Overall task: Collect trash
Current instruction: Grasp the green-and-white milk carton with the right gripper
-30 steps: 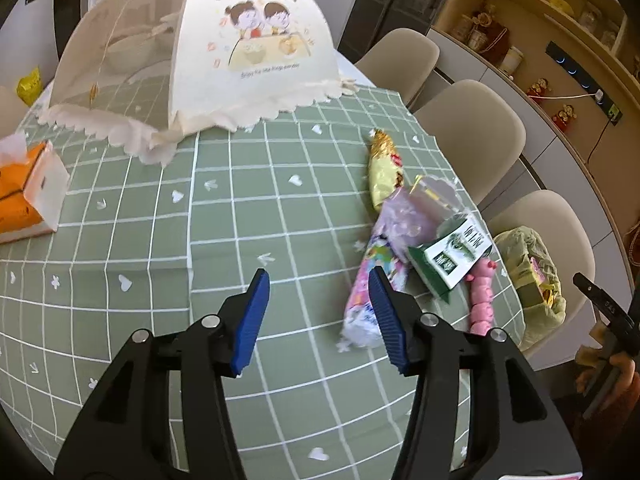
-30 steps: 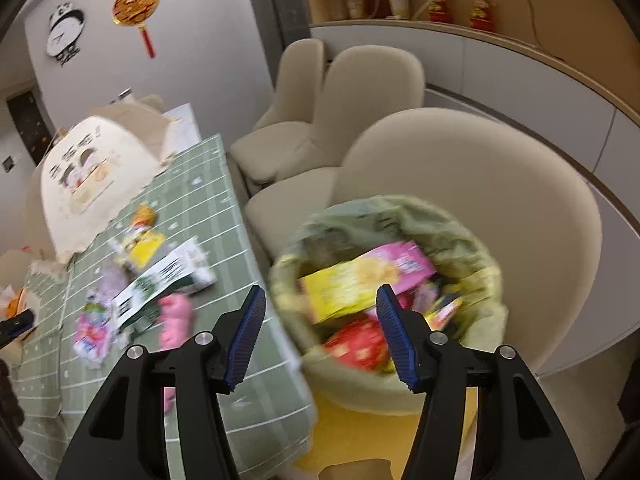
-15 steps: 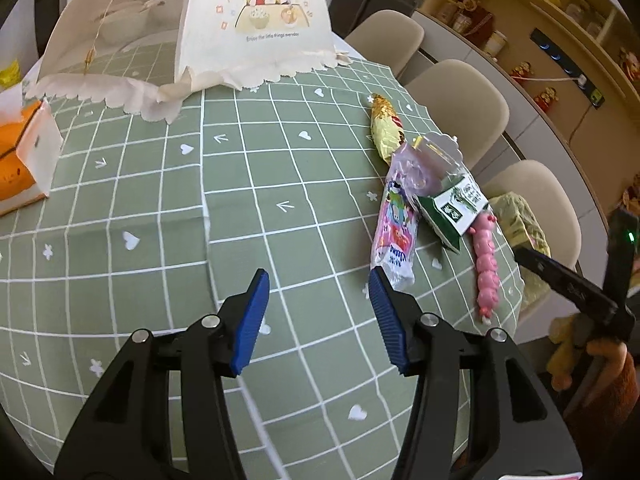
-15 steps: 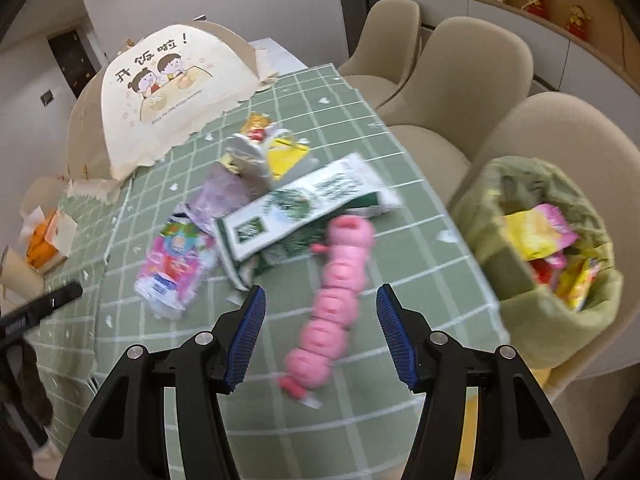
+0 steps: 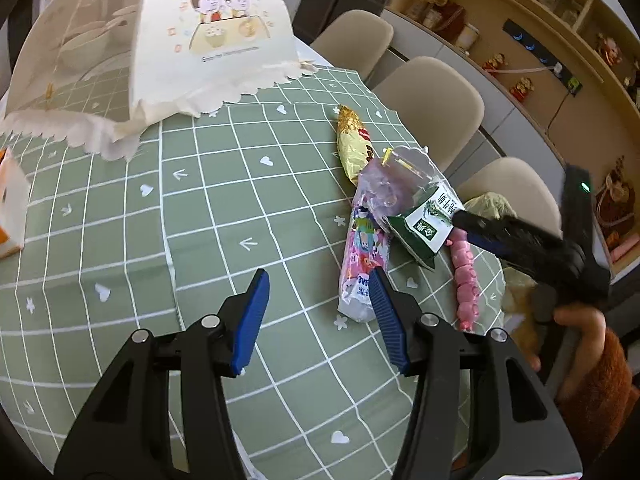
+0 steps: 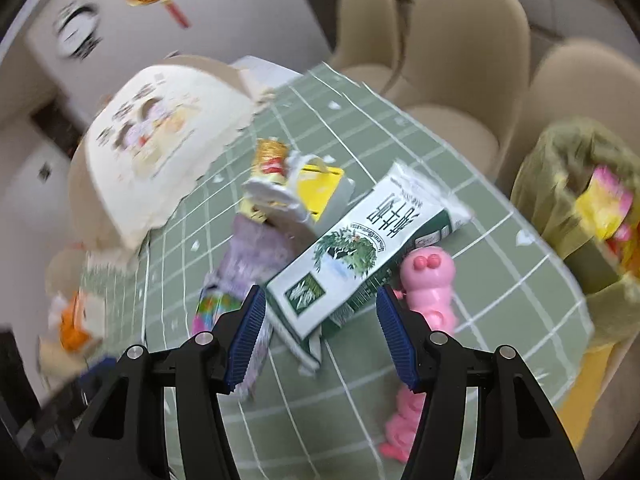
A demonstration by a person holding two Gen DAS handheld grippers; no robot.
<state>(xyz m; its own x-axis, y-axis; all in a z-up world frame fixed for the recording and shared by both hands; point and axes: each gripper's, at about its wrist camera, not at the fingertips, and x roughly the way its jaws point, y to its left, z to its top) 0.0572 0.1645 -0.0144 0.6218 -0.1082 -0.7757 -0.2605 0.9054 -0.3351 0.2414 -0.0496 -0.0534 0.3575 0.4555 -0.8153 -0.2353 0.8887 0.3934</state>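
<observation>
Trash lies at the table's right edge: a green-and-white wrapper (image 6: 356, 252), a pink caterpillar-shaped item (image 6: 428, 288), a pink printed packet (image 5: 362, 260), a clear purple bag (image 5: 384, 192) and a gold-yellow wrapper (image 5: 352, 148). My right gripper (image 6: 320, 328) is open, its jaws on either side of the green-and-white wrapper's near end; it also shows in the left wrist view (image 5: 500, 236). My left gripper (image 5: 318, 316) is open and empty above the green checked tablecloth (image 5: 200, 220), its right finger beside the pink packet. A green-lined trash bin (image 6: 580, 216) with wrappers stands beside the table.
A mesh food cover (image 5: 152, 40) with a cartoon print stands at the table's far side. An orange tissue box (image 5: 8, 208) sits at the left edge. Beige chairs (image 5: 432, 92) line the right side. Shelves (image 5: 540, 20) run along the wall.
My right gripper has swung from over the trash bin to the table and now reaches the green-and-white wrapper. My left gripper has drifted slightly nearer to the trash pile.
</observation>
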